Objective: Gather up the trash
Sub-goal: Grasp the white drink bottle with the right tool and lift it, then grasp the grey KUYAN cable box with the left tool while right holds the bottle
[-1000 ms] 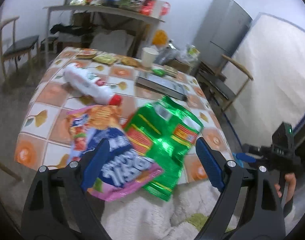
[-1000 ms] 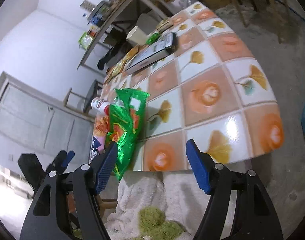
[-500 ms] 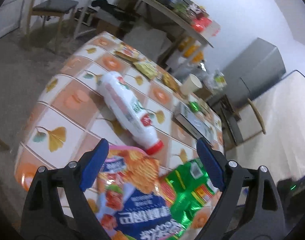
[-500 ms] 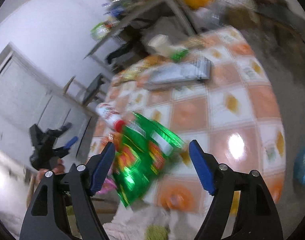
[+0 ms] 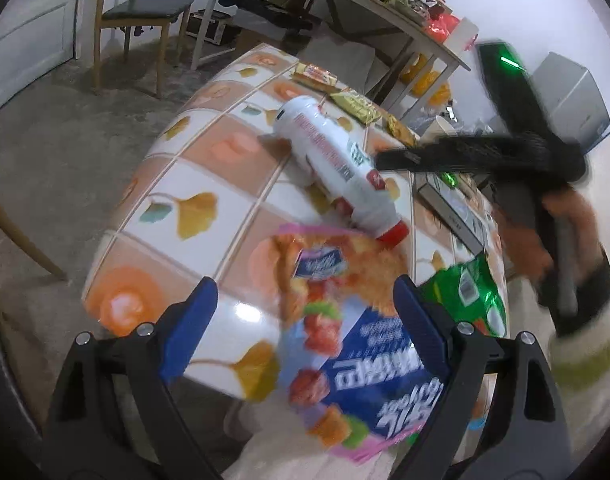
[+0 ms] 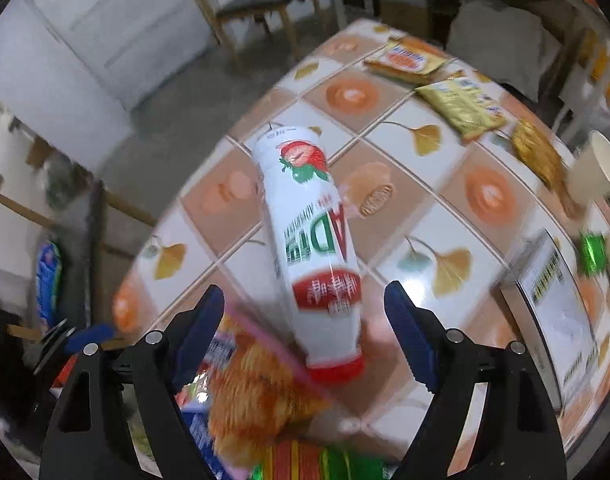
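Tiled in orange and white with ginkgo leaves, your table (image 5: 193, 184) carries the litter. Lying on its side mid-table is a white strawberry drink bottle (image 6: 313, 240) with a red cap, which points at your right gripper (image 6: 305, 328); those jaws are opening, with the cap end between them, untouched. Its cap meets the pink-edged snack bag (image 5: 345, 320) at the near edge, and a green bag (image 5: 469, 296) lies beside that. Your left gripper (image 5: 301, 328) hangs over the pink-edged bag, blue pads apart, holding nothing. Farther back you have flat yellow wrappers (image 6: 461, 108), a paper cup (image 6: 601, 172) and a grey box (image 6: 545, 296). From the left wrist, your right hand (image 5: 545, 236) and its tool blur across the far side, hiding the cup.
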`<state>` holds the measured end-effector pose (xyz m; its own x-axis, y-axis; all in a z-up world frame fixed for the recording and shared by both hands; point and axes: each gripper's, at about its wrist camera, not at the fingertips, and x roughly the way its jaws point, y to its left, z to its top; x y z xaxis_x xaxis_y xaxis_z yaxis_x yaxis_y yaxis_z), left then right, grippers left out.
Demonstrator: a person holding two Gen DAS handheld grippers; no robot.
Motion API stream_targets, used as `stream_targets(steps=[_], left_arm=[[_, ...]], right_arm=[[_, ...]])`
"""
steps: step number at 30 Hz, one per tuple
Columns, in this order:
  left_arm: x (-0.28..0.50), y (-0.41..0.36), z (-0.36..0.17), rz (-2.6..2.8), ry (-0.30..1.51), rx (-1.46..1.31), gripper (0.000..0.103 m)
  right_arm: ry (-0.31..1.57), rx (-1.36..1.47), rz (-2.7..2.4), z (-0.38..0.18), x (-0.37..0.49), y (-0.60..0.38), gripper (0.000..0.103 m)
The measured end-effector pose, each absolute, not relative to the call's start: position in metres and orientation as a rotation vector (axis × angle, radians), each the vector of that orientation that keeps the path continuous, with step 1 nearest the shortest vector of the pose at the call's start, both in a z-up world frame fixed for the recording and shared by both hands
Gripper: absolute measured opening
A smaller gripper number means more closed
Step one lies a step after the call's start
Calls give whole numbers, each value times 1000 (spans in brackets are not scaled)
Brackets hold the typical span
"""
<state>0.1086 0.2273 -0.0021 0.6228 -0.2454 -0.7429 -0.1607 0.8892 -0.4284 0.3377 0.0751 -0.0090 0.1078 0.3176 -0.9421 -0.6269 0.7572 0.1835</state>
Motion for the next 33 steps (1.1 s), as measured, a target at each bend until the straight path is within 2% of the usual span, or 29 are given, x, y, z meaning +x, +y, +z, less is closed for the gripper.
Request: stream_targets(steps=[12,16,21,26,33], left_arm=[[96,228,-6,-150,882,-434,85],[99,225,-7,-166,888,-431,85],[101,223,-2,-165,887,-420,85],[102,225,6,-155,875,-406,85],[120,215,40,-208,826,-332,85]], right_arm=[[1373,-380,689,-50,360,122,78],[1351,-443,638,-56,361,122,63],[1340,-406,654,-55,363,114,61],[1259,-336,666,-26,362,92,60],[1017,-181,623,65,342,8,60]])
